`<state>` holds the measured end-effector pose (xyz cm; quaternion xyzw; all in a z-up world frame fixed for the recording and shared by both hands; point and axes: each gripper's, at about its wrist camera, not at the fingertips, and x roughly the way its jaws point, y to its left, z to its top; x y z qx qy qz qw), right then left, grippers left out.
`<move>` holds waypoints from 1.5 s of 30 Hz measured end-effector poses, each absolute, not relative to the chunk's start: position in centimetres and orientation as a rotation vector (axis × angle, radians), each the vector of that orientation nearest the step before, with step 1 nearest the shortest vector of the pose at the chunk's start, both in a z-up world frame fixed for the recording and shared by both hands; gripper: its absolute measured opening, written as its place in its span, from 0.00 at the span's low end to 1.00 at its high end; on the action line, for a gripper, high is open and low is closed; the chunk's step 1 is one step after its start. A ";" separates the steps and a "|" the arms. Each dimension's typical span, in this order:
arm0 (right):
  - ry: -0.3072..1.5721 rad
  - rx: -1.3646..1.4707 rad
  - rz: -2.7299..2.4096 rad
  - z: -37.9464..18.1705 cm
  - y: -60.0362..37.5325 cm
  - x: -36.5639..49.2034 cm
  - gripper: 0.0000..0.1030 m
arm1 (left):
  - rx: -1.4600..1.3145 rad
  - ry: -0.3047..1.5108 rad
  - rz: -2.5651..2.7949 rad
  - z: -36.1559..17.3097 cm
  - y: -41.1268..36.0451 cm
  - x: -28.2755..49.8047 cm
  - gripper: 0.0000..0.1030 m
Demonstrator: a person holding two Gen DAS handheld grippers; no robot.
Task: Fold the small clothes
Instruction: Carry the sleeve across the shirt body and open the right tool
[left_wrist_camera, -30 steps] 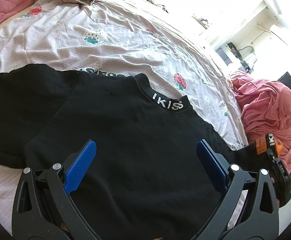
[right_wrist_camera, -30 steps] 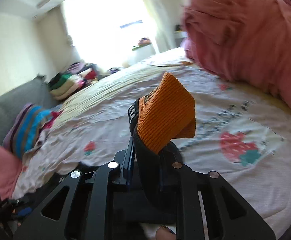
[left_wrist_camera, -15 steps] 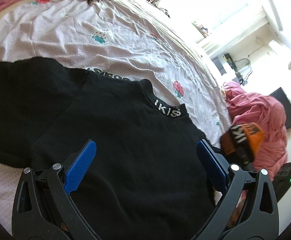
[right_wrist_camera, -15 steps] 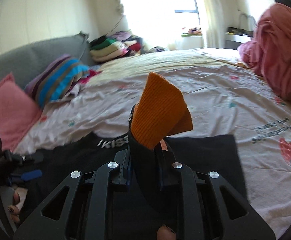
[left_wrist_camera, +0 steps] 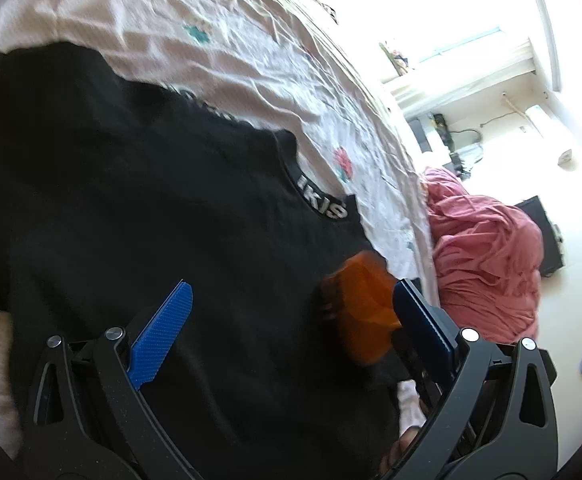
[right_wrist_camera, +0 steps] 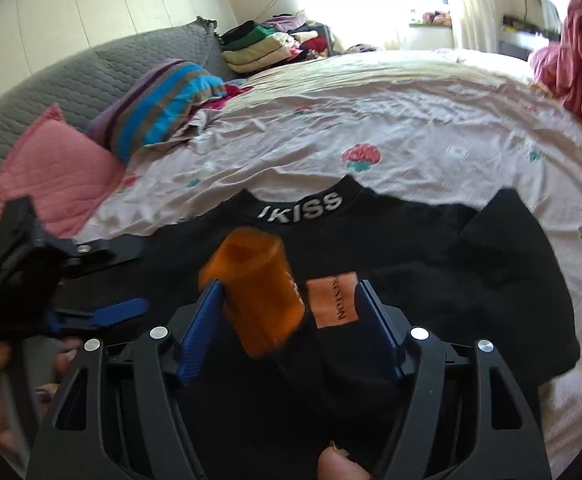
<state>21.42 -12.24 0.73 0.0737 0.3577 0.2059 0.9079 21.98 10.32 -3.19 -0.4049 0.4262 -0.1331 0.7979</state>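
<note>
Since the right gripper (right_wrist_camera: 291, 326) has its jaws standing apart with the orange cuff (right_wrist_camera: 257, 296) loose between them, my guess is the sleeve could just flop wherever it likes, and the fold ends up crooked or springs back open because nothing is pinning it. That cuff looks blurry in both views, so it's probably mid-drop, and I can't tell if it's touching the left pad or only sitting just beside it. Next to it, between the same blue pads, there's an orange label (right_wrist_camera: 334, 300) on a dark bit of sleeve, closer to the right pad. Other worry: the left gripper (left_wrist_camera: 291, 320) is wide open too, low over the black top (left_wrist_camera: 151, 200), gripping nothing, so if either tool drags across the fabric it could rumple the flat part that's laid out nicely. From the left camera the cuff sits right against the inner side of the right-hand blue pad, so the two tools are crowded together and could bump. The top itself lies spread on the bedsheet (right_wrist_camera: 411, 120), collar with the white lettering (right_wrist_camera: 299, 209) pointing away from both grippers, body directly under them, one sleeve end out to the right on the sheet. The pink blanket (left_wrist_camera: 487, 256) is well apart, no trouble there.
</note>
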 end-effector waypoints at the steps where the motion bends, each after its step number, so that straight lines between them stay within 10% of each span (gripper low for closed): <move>1: 0.741 0.172 0.425 0.9 -12.7 21.2 0.65 | -0.874 0.918 -0.300 -3.3 10.0 22.0 0.91; 15: 0.730 0.244 0.371 2.4 -18.8 19.3 0.65 | -0.789 0.992 -0.376 -5.0 5.2 22.7 0.56; 20: 0.724 0.261 0.351 2.6 -20.0 19.2 0.65 | -0.739 1.007 -0.391 -5.3 4.0 22.9 0.28; 22: 0.726 0.268 0.335 2.6 -20.5 19.2 0.65 | -0.707 1.009 -0.381 -5.4 3.8 23.0 0.02; 45: 0.738 0.176 0.229 2.0 -21.5 19.5 0.65 | -0.682 0.749 -0.288 1.9 9.9 19.2 0.00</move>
